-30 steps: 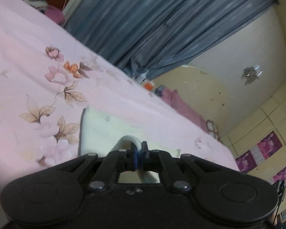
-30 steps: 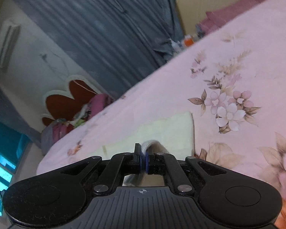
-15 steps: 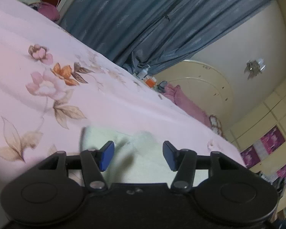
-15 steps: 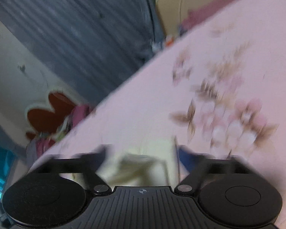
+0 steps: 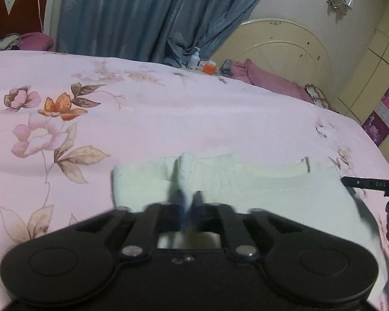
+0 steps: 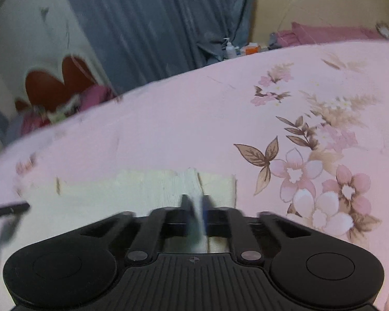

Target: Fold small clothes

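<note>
1. Pinching a raised ridge of the pale garment [image 5: 259,189], the left gripper [image 5: 188,202] has its fingers pressed together; the garment lies flat on the floral bedspread [image 5: 168,119].
2. Gripping the opposite end [image 6: 194,181], the right gripper [image 6: 195,207] is likewise clamped on cloth. Judged step: starting another fold; next, lifting both ends evenly and carrying them across.

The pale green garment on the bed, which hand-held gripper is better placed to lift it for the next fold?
Neither alone: the left hand-held gripper and right hand-held gripper each appear to pinch a ridge of the pale green garment.
</note>
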Tool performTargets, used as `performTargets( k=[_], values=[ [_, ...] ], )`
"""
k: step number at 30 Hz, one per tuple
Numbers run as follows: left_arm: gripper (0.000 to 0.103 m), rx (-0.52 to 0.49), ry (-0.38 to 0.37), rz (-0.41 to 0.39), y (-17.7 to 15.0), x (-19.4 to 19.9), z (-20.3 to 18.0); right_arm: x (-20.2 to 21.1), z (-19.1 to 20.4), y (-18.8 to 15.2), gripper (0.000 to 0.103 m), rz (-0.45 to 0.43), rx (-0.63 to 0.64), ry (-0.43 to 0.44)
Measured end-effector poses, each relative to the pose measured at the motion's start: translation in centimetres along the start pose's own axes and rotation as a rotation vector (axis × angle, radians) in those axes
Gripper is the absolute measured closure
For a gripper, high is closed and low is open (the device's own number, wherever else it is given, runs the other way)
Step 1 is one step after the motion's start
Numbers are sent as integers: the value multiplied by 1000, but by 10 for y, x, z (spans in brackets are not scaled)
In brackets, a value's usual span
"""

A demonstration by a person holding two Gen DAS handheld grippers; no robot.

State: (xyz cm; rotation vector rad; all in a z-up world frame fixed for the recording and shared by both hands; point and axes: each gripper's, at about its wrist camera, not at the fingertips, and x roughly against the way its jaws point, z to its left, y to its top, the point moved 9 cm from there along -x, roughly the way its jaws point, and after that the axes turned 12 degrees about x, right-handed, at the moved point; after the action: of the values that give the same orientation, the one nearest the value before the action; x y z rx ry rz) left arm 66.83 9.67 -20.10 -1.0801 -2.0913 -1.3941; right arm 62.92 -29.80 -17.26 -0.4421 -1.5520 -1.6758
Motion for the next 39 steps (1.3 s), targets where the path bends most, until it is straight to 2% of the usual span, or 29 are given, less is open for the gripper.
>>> performTargets(
  k=[4, 6, 9, 10, 11, 12, 13, 14, 15, 16, 18, 20, 22, 24, 26, 27, 28, 29, 31, 32, 34, 36, 37, 38, 39],
  values=[
    [100, 17, 6, -73, 6, 12, 4, 8, 0, 3, 102, -45, 65, -59],
    [100, 2, 42, -40, 1, 7, 7, 11, -5, 3, 102, -65, 44, -58],
    [95, 39, 45, -27, 0, 4, 12, -7, -5, -11, 102, 18, 80, -81],
    [86, 61, 37, -35, 2, 7, 13, -6, -6, -11, 102, 14, 76, -85],
    [67, 78, 51, -62, 6, 12, 15, -4, -7, -8, 102, 15, 56, -87],
    [59, 64, 86, -106, 10, 21, 14, 0, -8, -5, 96, 10, 44, -104],
    [46, 27, 102, -169, 14, 33, 7, 9, -8, 1, 84, -22, 50, -158],
    [43, 7, 86, -208, 16, 40, -4, 21, -5, 9, 56, -84, 66, -194],
    [43, -10, 46, -214, 15, 41, -18, 27, 3, 15, 52, -126, 61, -168],
    [43, -32, 10, -202, 12, 38, -35, 26, 14, 18, 52, -133, 37, -111],
    [43, -110, -37, -155, 1, 21, -74, 13, 49, 21, 52, -116, 76, -18],
    [44, -168, -50, -104, -15, 2, -101, -4, 89, 18, 52, -75, 156, 56],
    [44, -191, -34, -79, -25, -11, -111, -18, 122, 11, 52, -48, 247, 92],
    [44, -201, 9, -63, -30, -20, -103, -28, 134, 4, 52, -37, 283, 100],
    [44, -210, 94, -90, -27, -20, -79, -26, 123, 0, 52, -41, 298, 86],
    [45, -190, 134, -113, -22, -15, -60, -24, 108, 1, 53, -47, 292, 37],
    [46, -164, 149, -132, -19, -11, -45, -22, 84, 4, 53, -47, 269, -53],
    [46, -136, 145, -143, -16, -7, -32, -19, 51, 2, 57, -33, 213, -147],
    [46, -116, 110, -148, -14, -3, -24, -17, 19, 0, 67, -41, 121, -151],
    [46, -119, 111, -151, -13, -2, -25, -16, 16, 2, 72, -35, 122, -149],
    [46, -130, 131, -167, -12, 2, -34, -12, 22, 8, 72, -35, 117, -163],
    [44, -149, 117, -218, -13, 17, -53, 5, 37, 19, 70, -99, 121, -182],
    [43, -144, 86, -222, -18, 21, -63, 14, 50, 19, 63, -128, 124, -151],
    [42, -146, 50, -209, -25, 23, -75, 16, 63, 17, 48, -138, 133, -109],
    [42, -168, 24, -191, -35, 22, -90, 16, 80, 12, 48, -133, 161, -64]
  ],
)
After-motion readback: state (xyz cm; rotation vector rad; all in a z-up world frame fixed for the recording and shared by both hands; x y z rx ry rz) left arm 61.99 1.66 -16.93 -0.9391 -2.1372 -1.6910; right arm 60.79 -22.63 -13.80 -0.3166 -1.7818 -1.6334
